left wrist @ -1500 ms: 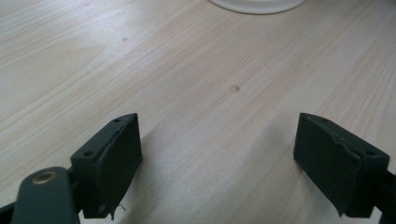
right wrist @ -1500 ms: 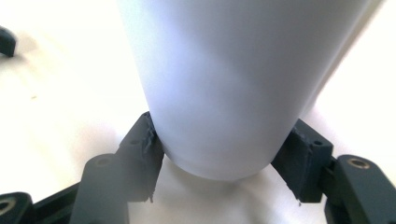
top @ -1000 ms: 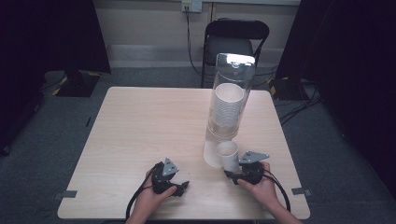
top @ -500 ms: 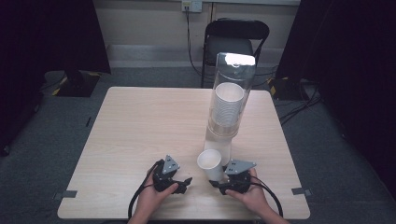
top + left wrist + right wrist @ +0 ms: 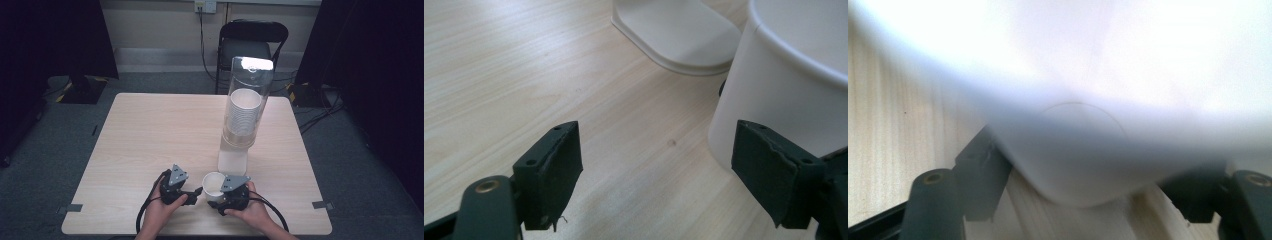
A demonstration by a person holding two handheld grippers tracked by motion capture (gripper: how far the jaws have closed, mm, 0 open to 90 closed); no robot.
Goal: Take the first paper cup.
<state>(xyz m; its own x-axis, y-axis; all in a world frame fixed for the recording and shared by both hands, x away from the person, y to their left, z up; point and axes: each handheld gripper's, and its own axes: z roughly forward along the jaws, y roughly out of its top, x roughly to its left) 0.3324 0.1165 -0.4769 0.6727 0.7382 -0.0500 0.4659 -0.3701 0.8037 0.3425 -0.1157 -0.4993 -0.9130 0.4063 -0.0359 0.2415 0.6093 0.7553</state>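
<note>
Near the worktop's [image 5: 150, 130] six o'clock edge, the right tool [image 5: 218, 196] is clamped on a white paper cup [image 5: 214, 184]. Just beside it at nine o'clock, the left tool [image 5: 196, 190] has its jaws apart. At twelve o'clock stands a cup dispenser [image 5: 244, 115].

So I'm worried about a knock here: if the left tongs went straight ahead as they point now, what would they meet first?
Probably the white paper cup: it already sits against the right jaw of the open left tongs. Between the jaws lies bare table, with the dispenser's white base farther on. Depth is uncertain.
</note>
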